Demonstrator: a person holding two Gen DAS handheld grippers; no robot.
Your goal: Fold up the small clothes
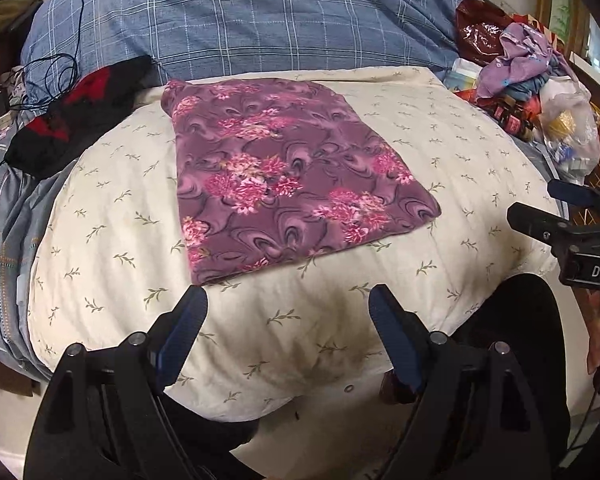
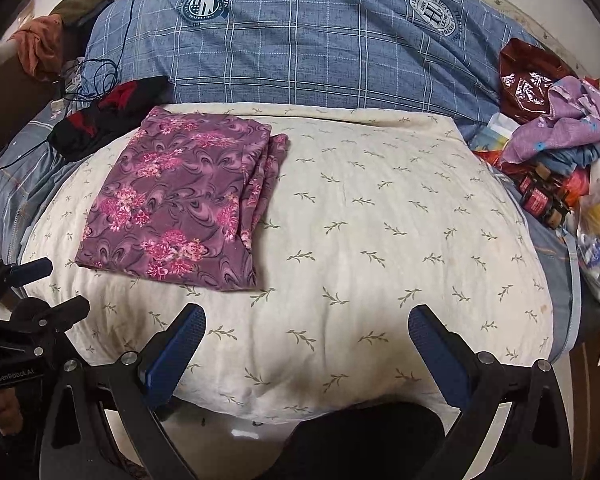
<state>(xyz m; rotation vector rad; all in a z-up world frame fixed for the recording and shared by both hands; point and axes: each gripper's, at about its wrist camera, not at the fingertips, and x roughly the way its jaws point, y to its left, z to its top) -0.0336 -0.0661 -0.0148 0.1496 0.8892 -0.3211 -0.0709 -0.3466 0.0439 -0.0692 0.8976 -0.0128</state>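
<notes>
A purple garment with pink flowers (image 1: 284,176) lies folded into a flat square on the cream leaf-print pillow (image 1: 440,152). In the right wrist view the same folded garment (image 2: 176,204) sits on the pillow's left half, with layered edges along its right side. My left gripper (image 1: 288,300) hovers open over the pillow's near edge, just short of the garment, nothing between its fingers. My right gripper (image 2: 306,320) is open too, above bare pillow (image 2: 380,220) to the right of the garment. Each gripper shows at the edge of the other's view.
A blue plaid quilt (image 1: 260,24) lies behind the pillow. A black and red garment (image 1: 72,120) with a thin cable rests at the left. At the right sits a heap of purple cloth (image 2: 568,120), plastic bags and small bottles (image 2: 540,196).
</notes>
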